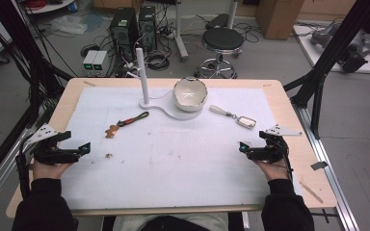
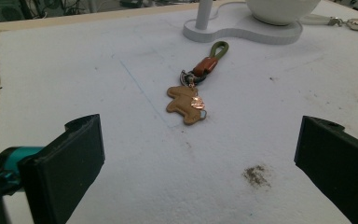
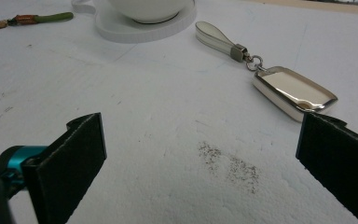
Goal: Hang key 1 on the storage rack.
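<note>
Both hands rest low on the counter [image 1: 289, 103], which is covered by a white mat [image 1: 173, 159]. The landmark here is the white bowl [image 1: 190, 94], sitting on a flat white stand [image 1: 171, 111] at the far middle of the mat, with a white upright post [image 1: 141, 72] rising from that stand just to the bowl's left.

Left of the bowl and a little nearer the person lies the brown keychain [image 2: 186, 100]: a tan, animal-shaped charm with an orange-brown band and an olive green loop that points back toward the stand. It lies flat on the mat, apart from the stand.

Right of the bowl, the silver keychain [image 3: 293, 93] lies flat too, its cream strap [image 3: 214, 39] reaching toward the bowl's stand and its shiny rectangular fob on the nearer end.

The left tool [image 1: 84, 147] sits well nearer the person than the bowl and off to its left, jaws spread wide, gripping nothing; the brown keychain lies ahead of it. The right tool [image 1: 243, 147] mirrors it on the bowl's right, jaws also wide apart and empty, with the silver fob just ahead near its right jaw. Dark specks [image 3: 228, 163] dirty the mat between its jaws.
</note>
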Demonstrator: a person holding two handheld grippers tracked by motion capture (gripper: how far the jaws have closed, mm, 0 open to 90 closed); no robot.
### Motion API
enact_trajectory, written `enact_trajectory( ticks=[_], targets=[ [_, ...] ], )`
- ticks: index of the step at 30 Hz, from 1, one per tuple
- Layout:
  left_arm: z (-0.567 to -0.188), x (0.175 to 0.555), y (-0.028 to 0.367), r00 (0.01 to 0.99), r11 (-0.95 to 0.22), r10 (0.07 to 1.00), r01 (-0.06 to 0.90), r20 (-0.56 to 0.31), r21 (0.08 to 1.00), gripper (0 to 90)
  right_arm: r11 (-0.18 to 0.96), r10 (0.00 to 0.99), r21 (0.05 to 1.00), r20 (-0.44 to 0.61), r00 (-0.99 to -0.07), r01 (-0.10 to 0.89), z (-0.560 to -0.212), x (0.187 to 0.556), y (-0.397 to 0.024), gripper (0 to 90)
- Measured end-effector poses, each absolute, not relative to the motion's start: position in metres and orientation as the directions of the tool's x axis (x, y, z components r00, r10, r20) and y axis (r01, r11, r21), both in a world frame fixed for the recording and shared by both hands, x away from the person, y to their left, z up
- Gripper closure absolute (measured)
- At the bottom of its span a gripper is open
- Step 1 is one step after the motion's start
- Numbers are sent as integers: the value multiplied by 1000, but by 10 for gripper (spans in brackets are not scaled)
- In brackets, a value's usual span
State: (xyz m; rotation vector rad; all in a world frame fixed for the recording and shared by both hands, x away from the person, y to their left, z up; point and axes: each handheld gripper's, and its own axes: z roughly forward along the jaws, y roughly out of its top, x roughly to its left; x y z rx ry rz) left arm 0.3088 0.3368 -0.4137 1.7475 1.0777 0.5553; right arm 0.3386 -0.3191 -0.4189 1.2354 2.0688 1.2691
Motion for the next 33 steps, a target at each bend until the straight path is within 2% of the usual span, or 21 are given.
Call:
enact_trajectory(
  ticks=[8, 24, 30, 33],
  targets=[
    [-409, 314, 335, 487, -169, 872, 412, -59, 895, 20, 199, 857, 863, 76, -510, 464, -420, 341, -318, 6],
    [-391, 355, 305, 566, -293, 825, 427, 0, 856, 20, 200, 857, 862, 77, -510, 466, -420, 344, -320, 5],
    [-384, 368, 297, 587, -325, 810, 439, 7, 838, 20, 203, 857, 858, 78, -510, 473, -420, 344, -319, 5],
    [-384, 374, 296, 593, -313, 805, 452, -19, 835, 20, 202, 857, 860, 77, -509, 469, -419, 343, -318, 6]
  ],
)
